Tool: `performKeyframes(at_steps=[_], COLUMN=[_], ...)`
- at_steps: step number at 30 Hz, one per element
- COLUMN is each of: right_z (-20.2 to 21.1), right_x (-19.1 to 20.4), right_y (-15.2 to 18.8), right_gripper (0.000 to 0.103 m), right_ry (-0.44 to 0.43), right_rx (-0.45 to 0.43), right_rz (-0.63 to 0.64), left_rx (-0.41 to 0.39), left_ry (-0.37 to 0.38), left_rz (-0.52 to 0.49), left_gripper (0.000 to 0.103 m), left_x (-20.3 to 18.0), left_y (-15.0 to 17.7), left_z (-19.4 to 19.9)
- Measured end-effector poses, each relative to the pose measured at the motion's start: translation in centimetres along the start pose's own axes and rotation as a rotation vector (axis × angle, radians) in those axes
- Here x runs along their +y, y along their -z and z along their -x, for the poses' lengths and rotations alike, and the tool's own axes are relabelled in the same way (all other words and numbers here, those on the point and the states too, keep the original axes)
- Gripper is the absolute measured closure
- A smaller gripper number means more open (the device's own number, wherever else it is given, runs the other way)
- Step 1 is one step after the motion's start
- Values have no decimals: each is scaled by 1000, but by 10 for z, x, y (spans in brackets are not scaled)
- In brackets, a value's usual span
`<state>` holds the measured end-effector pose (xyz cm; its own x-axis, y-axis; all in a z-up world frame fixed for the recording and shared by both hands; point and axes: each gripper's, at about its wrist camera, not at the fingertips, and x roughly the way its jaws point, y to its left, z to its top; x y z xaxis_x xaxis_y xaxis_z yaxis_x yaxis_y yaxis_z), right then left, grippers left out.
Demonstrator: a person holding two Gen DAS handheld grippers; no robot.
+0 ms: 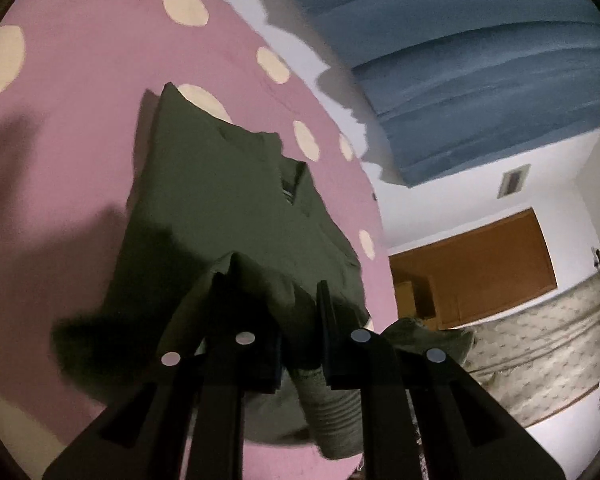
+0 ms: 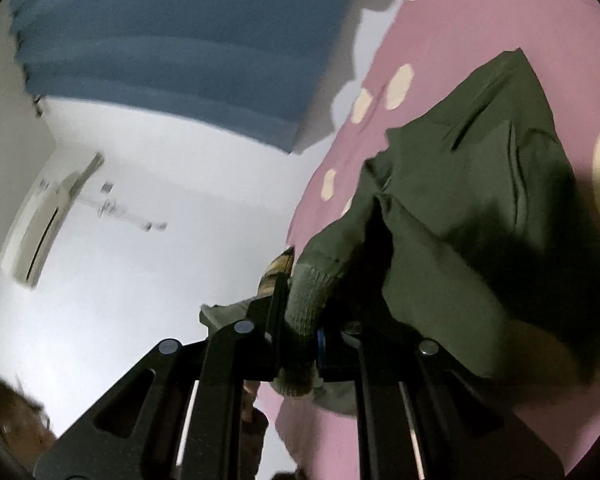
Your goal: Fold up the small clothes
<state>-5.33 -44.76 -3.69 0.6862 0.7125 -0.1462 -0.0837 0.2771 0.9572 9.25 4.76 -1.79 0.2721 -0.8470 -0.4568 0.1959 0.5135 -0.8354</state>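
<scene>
Olive-green cloth of the small garment [image 1: 220, 208] lay on the pink dotted sheet [image 1: 80, 80], its near edge pinched in my left tool [image 1: 272, 300] and its ribbed cuff [image 2: 306, 312] clamped in my right tool [image 2: 300, 320], raised, I judged, for folding over.

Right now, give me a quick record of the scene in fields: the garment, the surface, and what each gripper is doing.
garment: dark green jacket with ribbed knit cuffs, partly lying on the bed
surface: pink bedsheet with cream dots
left gripper: shut on a bunched fold of the jacket
right gripper: shut on the ribbed cuff
background: blue curtain, white wall
fold progress: jacket lifted at the near edge, not yet folded flat
</scene>
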Motion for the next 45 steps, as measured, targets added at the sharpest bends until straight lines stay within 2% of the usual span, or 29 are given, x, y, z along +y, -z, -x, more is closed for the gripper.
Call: performKeyframes(at_steps=[4,8,14,16,19,21,23,26,28,30,31,34,36,40,45], right_z=[-24,-38,-39,-37,-30,-20,-15,-5,-1,2,2,-5,-17,-43,-72], right_x=[-35,-68,-81,-79,-73,-68,-65,-50,-40,-27,-21,-4,4,6,-3], right_y=[-32,-52,-61,-63,-65,-67,-69,-69,-69,-70,-71,-75,-80,-89,-99], right_gripper=[92,91,91,86,74,60,57,47,45,43,42,36,34,31,31], right_ry=[56,126,143,140,142,131,121,222,281,349,374,465,516,588,601], right_rx=[-16,-36,-34,-19,-28,-56,-69,-81,-73,-66,-59,-14,37,115,220], right_rz=[-91,-165,-186,-182,-154,-138,-135,-48,28,120,162,305,406,534,598], left_rx=[24,33,52,48,44,39,36,-11,-63,-105,-124,-158,-124,-14,38], left_ry=[-59,-144,-155,-150,-141,-124,-105,-125,-135,-177,-222,-423,-466,-460,-492], left_rz=[48,40,4,-12,-47,-50,-41,-43,-66,-125,-183,-459,-616,-699,-738], left_gripper=[89,88,84,83,78,72,68,57,53,45,42,32,28,28,28], left_x=[26,41,44,41,34,30,29,27,23,14,8,-17,-27,-27,-22], left_y=[-28,-45,-56,-57,-55,-57,-59,-62,-63,-63,-61,-48,-41,-51,-72], left_z=[-37,-59,-63,-56,-40,-29,-21,-6,12,21,23,14,-3,-39,-75])
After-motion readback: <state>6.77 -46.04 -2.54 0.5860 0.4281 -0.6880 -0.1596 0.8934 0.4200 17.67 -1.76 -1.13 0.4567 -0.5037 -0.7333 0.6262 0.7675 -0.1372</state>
